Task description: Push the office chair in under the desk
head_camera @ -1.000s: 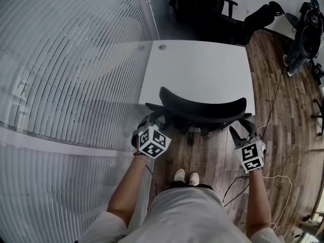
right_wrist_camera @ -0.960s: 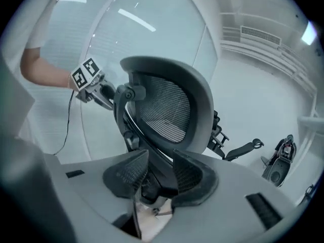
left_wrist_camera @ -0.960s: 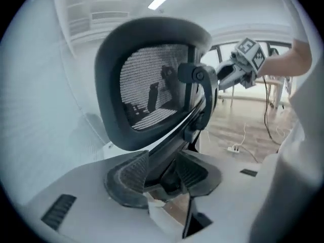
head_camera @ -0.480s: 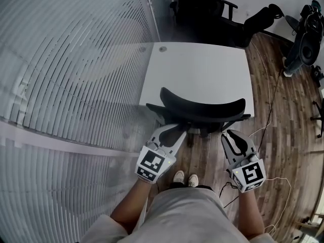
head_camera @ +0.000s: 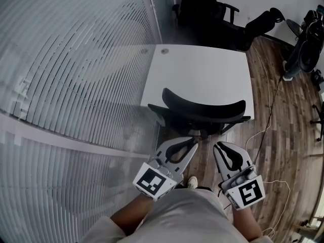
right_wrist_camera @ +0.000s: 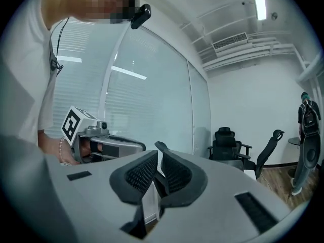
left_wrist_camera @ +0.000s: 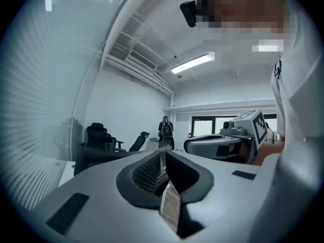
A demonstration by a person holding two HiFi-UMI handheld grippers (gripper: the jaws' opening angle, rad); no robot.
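The black office chair (head_camera: 202, 108) stands with its seat under the white desk (head_camera: 202, 67); only its curved backrest and armrests show. Both grippers hang in front of my body, apart from the chair and pointing toward it. My left gripper (head_camera: 194, 141) has just been closing, and its tips meet with nothing between them (left_wrist_camera: 163, 155). My right gripper (head_camera: 218, 146) has also just been closing and is shut on nothing (right_wrist_camera: 157, 152). Each gripper view shows the other gripper beside it: the right gripper's body (left_wrist_camera: 238, 135) and the left gripper's body (right_wrist_camera: 98, 138).
A glass partition with blinds (head_camera: 76, 85) runs along the left of the desk. Other black chairs (head_camera: 202, 6) stand behind the desk. Cables (head_camera: 268, 118) trail over the wood floor, with equipment (head_camera: 304, 39) at the right. A person with a backpack (left_wrist_camera: 165, 129) stands far off.
Both grippers have let go of the chair's back, drawn back toward my body and risen. Their jaws went from wide open to shut. The chair stays under the desk.
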